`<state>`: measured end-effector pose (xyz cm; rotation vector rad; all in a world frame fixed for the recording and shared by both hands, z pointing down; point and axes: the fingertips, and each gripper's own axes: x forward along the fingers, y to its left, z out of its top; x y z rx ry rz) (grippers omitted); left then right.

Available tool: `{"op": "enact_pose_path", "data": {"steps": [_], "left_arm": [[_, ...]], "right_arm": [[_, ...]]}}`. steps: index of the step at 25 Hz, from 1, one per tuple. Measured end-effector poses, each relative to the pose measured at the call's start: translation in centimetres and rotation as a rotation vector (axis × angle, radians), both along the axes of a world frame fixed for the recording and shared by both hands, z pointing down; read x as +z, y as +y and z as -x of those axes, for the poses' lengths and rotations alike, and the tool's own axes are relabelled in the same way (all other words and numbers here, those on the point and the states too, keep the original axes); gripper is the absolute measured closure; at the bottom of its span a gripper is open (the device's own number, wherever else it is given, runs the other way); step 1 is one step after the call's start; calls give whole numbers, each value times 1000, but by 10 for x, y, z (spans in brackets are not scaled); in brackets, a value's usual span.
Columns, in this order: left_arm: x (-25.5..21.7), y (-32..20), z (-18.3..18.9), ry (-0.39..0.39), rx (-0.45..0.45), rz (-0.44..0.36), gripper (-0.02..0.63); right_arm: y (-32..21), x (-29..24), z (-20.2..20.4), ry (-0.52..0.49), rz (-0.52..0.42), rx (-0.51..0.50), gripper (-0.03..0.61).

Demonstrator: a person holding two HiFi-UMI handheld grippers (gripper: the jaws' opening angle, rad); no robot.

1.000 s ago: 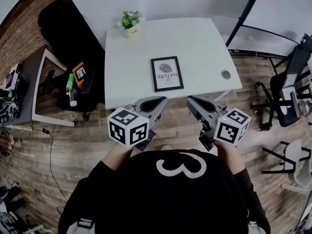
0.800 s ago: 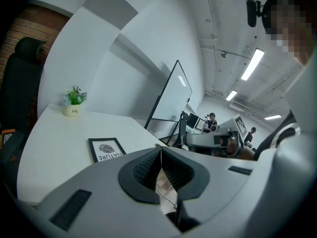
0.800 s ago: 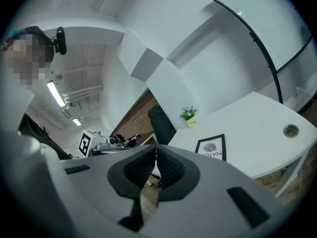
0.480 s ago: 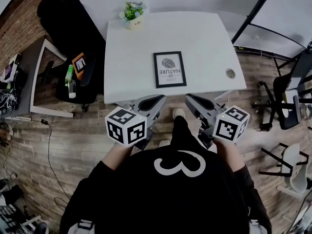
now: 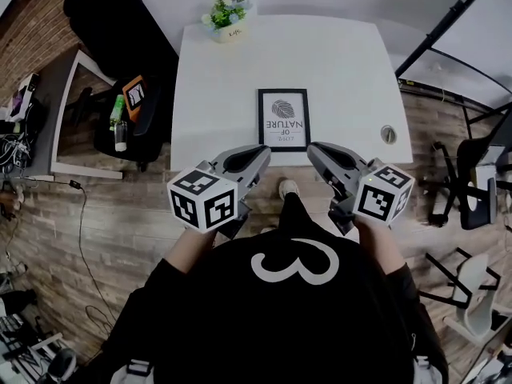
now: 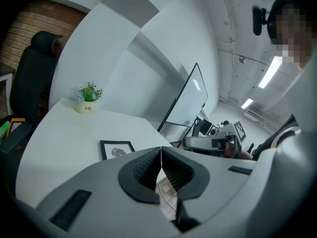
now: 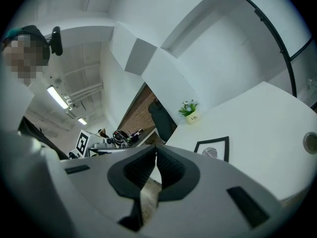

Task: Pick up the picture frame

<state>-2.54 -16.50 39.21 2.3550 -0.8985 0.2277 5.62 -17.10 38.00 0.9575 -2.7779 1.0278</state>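
The black-rimmed rectangular picture frame (image 5: pixel 284 119) is lying flat mid-picture on the white table (image 5: pixel 216 78), its smaller print unreadable. Just below it, the left gripper (image 5: pixel 258 155) and right gripper (image 5: pixel 317 151) are hovering with jaws closed and empty, their bodies covering the table's near edge.

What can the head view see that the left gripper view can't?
Only the head view shows the black shirt with a white 3 and the round hole in the white table. Only the left gripper view shows the ceiling lights and the left gripper with jaws shut, empty. Both show the picture frame flat on that table and the potted plant.
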Motion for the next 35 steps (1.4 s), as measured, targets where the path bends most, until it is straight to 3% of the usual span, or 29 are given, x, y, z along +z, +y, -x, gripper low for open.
{"op": "enact_pose_path", "data": {"steps": [13,24,32,33,35], "left_arm": [[29,-69,1,-12,-39,86,595],[65,-102,-1,-50,-46,155,588],[101,-117,4,-100,-39,230,492],[105,-118,5,-105,-41,240,488],[113,-120,8,-116,-49,256,482]], "right_arm": [[-75,27,-1,-33,84,-65,552],[-103,69,-12,19,165,-72,552],[-122,104,-23,60,207,-38,548],[-124,107,-22,63,212,-41,538],[-128,112,-21,74,224,-47,459]]}}
